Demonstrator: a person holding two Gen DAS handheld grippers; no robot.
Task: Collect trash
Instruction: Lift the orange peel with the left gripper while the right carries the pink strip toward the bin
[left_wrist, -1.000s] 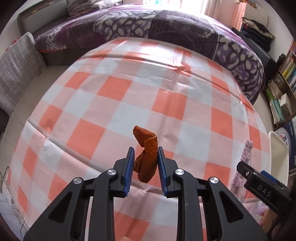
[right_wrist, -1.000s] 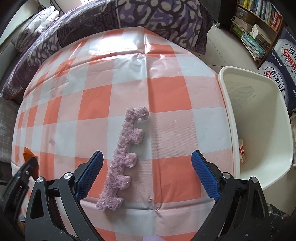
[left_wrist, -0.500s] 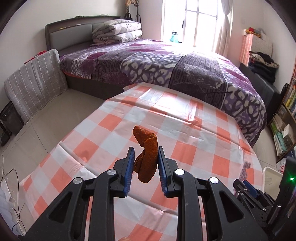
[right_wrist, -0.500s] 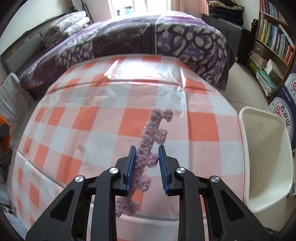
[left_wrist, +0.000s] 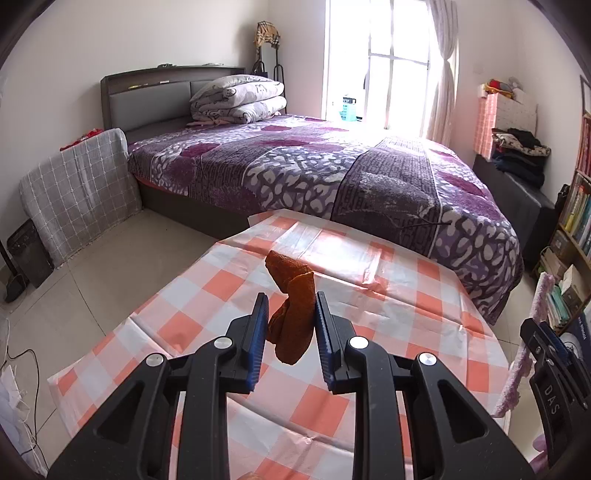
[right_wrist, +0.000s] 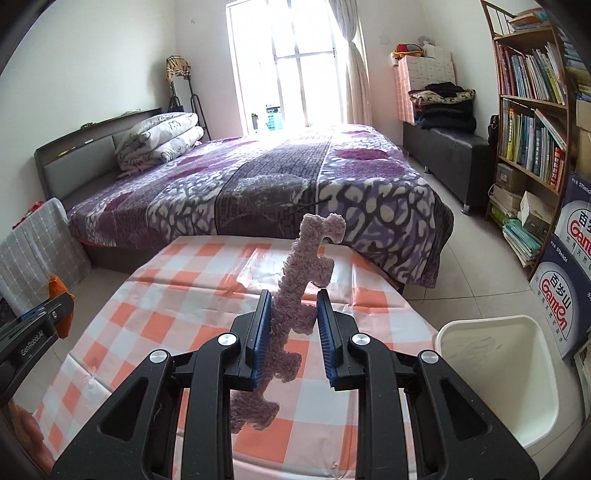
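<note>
My left gripper is shut on a crumpled orange peel and holds it above the checked tablecloth. My right gripper is shut on a long purple fuzzy foam strip, lifted off the table. The strip also shows at the right edge of the left wrist view, and the peel at the left edge of the right wrist view. A white bin stands on the floor to the right of the table.
A bed with a purple cover stands behind the table. A bookshelf and cardboard boxes are at the right. A grey checked cushion leans at the left.
My right gripper has shut on the purple strip and lifted it off the table. Both grippers have risen and tilted up, so the room now shows.
</note>
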